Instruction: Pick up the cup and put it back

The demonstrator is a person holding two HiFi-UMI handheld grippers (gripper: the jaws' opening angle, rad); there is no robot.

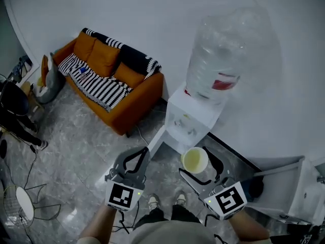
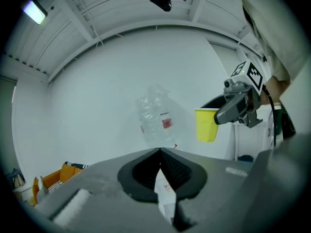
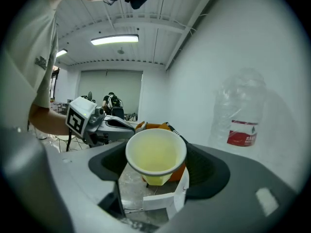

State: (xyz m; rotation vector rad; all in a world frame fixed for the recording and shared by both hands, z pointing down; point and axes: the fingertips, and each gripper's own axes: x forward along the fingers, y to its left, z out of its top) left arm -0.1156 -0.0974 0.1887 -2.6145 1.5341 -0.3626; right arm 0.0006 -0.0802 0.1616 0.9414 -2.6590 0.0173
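Right tongs: your right gripper (image 1: 199, 162) grips the yellow cup (image 3: 156, 152), upright.
Cup: held in the air, close in front of the water dispenser (image 1: 193, 118).
Left tongs: your left gripper (image 1: 141, 156) is clenched tight, with nothing in it.

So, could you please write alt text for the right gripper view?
The right claw grips a yellow cup, its open mouth toward the camera. Behind it the left claw shows at left, and a clear bottle stands by the white wall at right.
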